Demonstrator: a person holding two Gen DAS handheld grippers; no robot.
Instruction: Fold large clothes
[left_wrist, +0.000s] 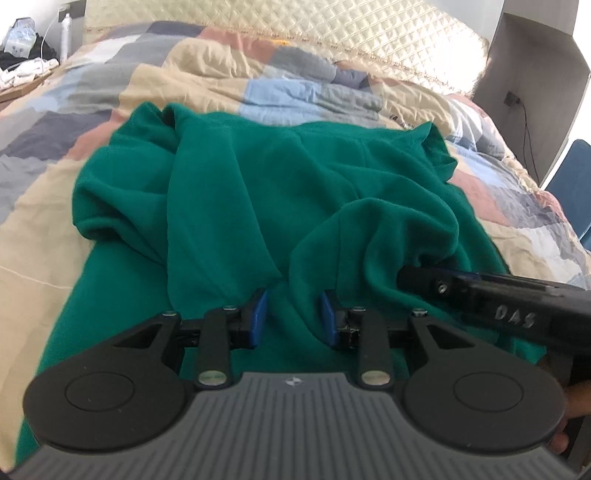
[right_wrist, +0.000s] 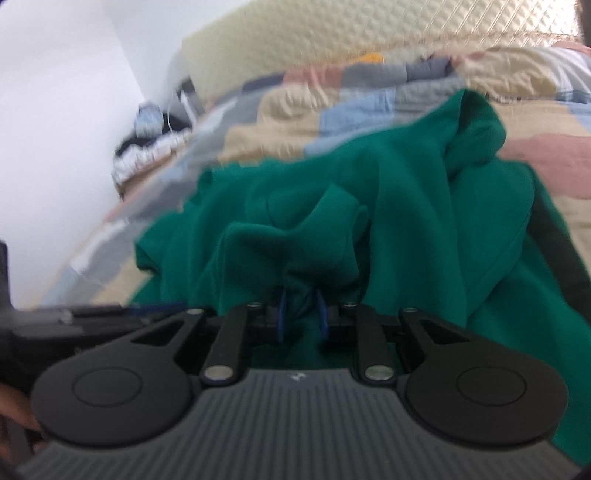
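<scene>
A large green garment (left_wrist: 229, 192) lies rumpled on the bed, with folds and a raised hump near its middle. In the left wrist view my left gripper (left_wrist: 293, 315) is low over the near part of the garment, and a fold of green cloth fills the gap between its blue pads (left_wrist: 258, 314), which press on it. My right gripper (right_wrist: 301, 314) has a puckered bunch of the same garment (right_wrist: 424, 206) pinched between its pads. From the left wrist view the right gripper's black body (left_wrist: 491, 299) comes in from the right, its tip buried in cloth.
A patchwork quilt (left_wrist: 66, 122) covers the bed under the garment, with a quilted cream headboard (left_wrist: 332, 33) behind. A cluttered bedside surface (left_wrist: 22, 62) stands far left; a blue chair (left_wrist: 576, 177) and a hanging cable are at the right. A person's hand (left_wrist: 576, 402) shows at the lower right.
</scene>
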